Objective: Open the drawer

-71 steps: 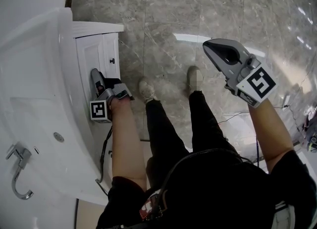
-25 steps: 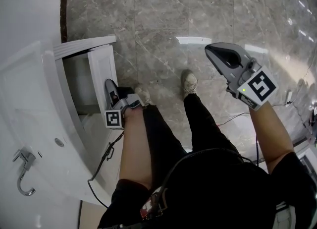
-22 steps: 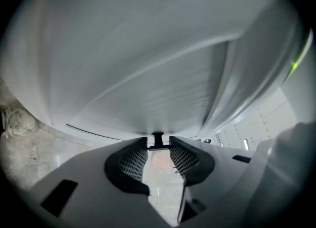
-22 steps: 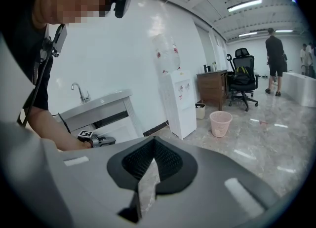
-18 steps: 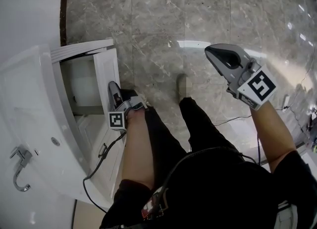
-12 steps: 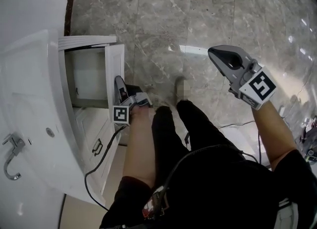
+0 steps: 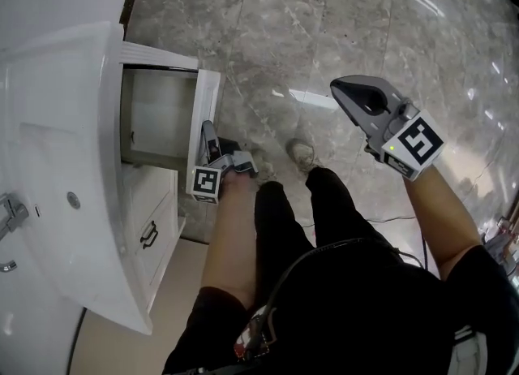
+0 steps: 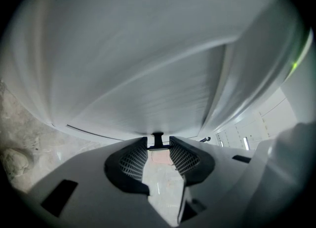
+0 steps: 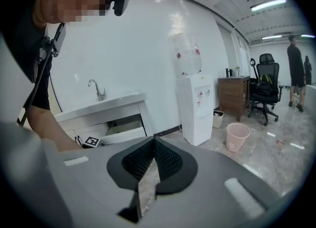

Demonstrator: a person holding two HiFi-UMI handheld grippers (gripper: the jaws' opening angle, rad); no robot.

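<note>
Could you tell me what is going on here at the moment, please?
A person stands at a white vanity with a gripper in each hand. The left gripper is closed on the small dark knob of the top drawer, which stands pulled well out of the cabinet and looks empty inside. The right gripper is held up over the floor, away from the vanity, jaws together and holding nothing. The lower drawer looks shut.
</note>
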